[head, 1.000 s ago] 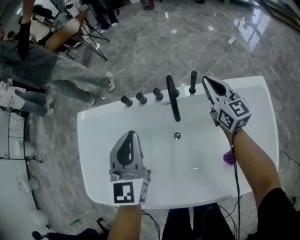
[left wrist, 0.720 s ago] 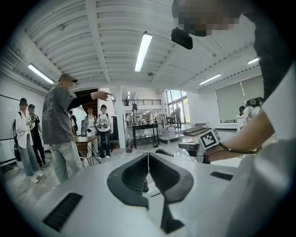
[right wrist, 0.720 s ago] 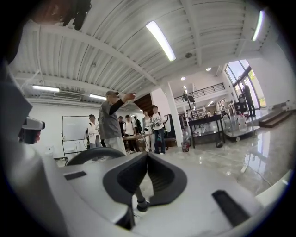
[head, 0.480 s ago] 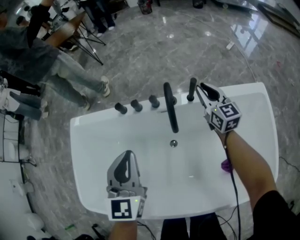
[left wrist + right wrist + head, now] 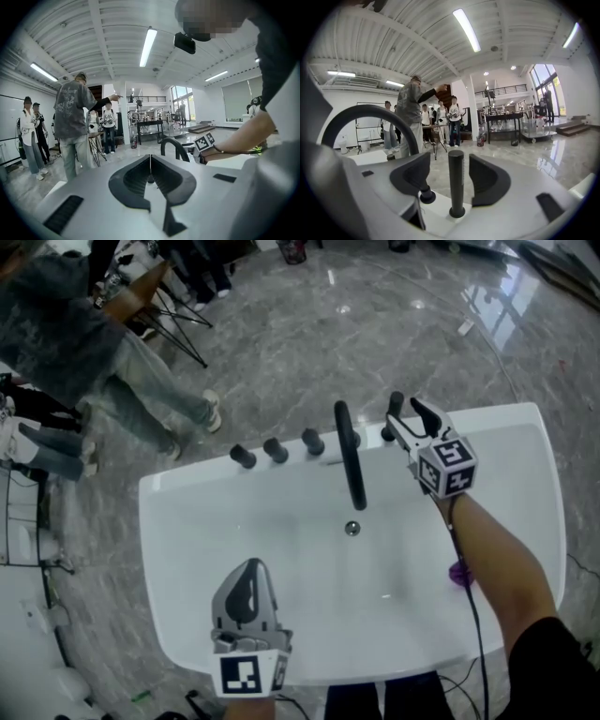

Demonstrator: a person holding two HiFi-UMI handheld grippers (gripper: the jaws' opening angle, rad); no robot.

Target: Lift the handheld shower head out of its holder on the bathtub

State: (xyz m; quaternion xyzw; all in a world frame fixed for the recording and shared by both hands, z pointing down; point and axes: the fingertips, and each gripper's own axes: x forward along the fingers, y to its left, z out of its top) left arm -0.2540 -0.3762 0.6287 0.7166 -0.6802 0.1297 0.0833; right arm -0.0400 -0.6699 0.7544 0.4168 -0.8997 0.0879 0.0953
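Observation:
The handheld shower head point(image 5: 393, 414) is a black upright rod in its holder on the far rim of the white bathtub point(image 5: 187, 549), right of the black arched spout point(image 5: 352, 457). My right gripper point(image 5: 410, 418) reaches it from the right. In the right gripper view the shower head point(image 5: 456, 183) stands between the jaws of the right gripper point(image 5: 449, 164). They are opening and the pads are clear of it. My left gripper point(image 5: 247, 589) hovers over the tub's near rim. The left gripper point(image 5: 150, 165) is shut and empty.
Three black knobs point(image 5: 275, 450) line the far rim left of the spout. A drain point(image 5: 352, 529) sits mid-basin. A purple object point(image 5: 457, 575) lies by my right forearm. People point(image 5: 112, 352) and folding chairs stand on the marble floor beyond the tub's left end.
Both grippers have sunk toward the tub. The right one moved in around the shower head and its jaws went from shut to wide apart. The left drew back toward the near rim.

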